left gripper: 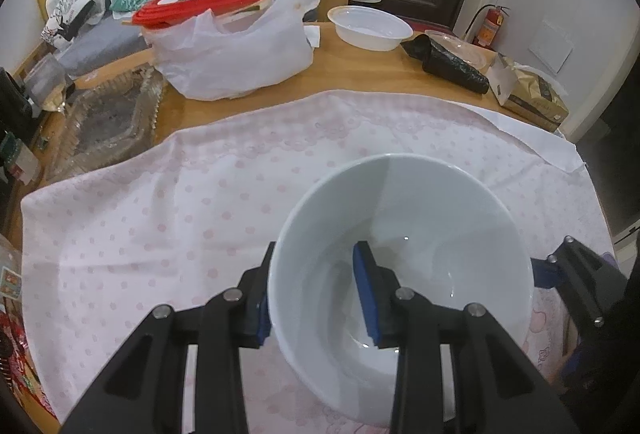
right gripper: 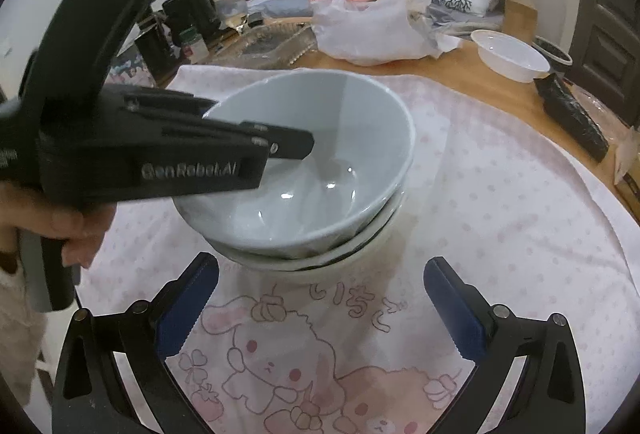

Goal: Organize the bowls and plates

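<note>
A large white bowl (left gripper: 404, 234) sits tilted on top of a stack of white bowls (right gripper: 320, 258) on the pink dotted cloth (left gripper: 160, 218). My left gripper (left gripper: 316, 294) straddles its near rim, one finger inside and one outside, with a gap to the wall; it reaches in from the left in the right wrist view (right gripper: 280, 142). The top bowl (right gripper: 316, 138) leans to the left there. My right gripper (right gripper: 320, 310) is open and empty, just in front of the stack, over a bunny print on the cloth.
On the wooden table behind stand a white plastic bag (left gripper: 236, 50) with a red-rimmed lid, a white plastic bowl (left gripper: 370, 26), a black roll (left gripper: 448, 62), a gold box (left gripper: 532, 94) and a clear tray (left gripper: 104, 118). Dark jars (right gripper: 176, 26) stand at the far left.
</note>
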Available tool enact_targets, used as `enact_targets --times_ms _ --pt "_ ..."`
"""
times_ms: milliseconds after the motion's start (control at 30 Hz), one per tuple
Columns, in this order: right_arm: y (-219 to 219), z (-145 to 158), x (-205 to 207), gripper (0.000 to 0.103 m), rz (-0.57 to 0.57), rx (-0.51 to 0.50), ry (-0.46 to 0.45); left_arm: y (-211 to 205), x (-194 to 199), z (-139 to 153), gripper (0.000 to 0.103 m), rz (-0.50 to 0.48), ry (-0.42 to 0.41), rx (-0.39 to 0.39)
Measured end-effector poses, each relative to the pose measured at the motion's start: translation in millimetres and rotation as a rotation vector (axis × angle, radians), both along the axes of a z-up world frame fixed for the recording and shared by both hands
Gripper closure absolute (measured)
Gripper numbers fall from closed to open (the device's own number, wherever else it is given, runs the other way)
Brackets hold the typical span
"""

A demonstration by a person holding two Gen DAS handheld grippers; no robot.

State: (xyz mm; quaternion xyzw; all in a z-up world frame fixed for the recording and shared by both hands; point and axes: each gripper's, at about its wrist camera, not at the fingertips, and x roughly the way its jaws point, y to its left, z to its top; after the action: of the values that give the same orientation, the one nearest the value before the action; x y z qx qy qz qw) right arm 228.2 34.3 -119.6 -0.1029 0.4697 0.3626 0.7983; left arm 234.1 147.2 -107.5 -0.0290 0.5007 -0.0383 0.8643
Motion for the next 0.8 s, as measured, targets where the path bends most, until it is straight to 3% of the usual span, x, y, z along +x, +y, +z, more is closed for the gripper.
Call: enact_targets --times_ms 400,800 --pt "25.7 -27.4 7.3 0.001 0.041 -0.023 -0.022 6.8 2.3 -8.9 0.071 -0.015 0.0 -0.07" --pt "34.0 -31.7 8.6 0.005 0.035 -0.012 -0.047 6.4 -4.4 -5.2 0.073 -0.01 -0.001 -0.082"
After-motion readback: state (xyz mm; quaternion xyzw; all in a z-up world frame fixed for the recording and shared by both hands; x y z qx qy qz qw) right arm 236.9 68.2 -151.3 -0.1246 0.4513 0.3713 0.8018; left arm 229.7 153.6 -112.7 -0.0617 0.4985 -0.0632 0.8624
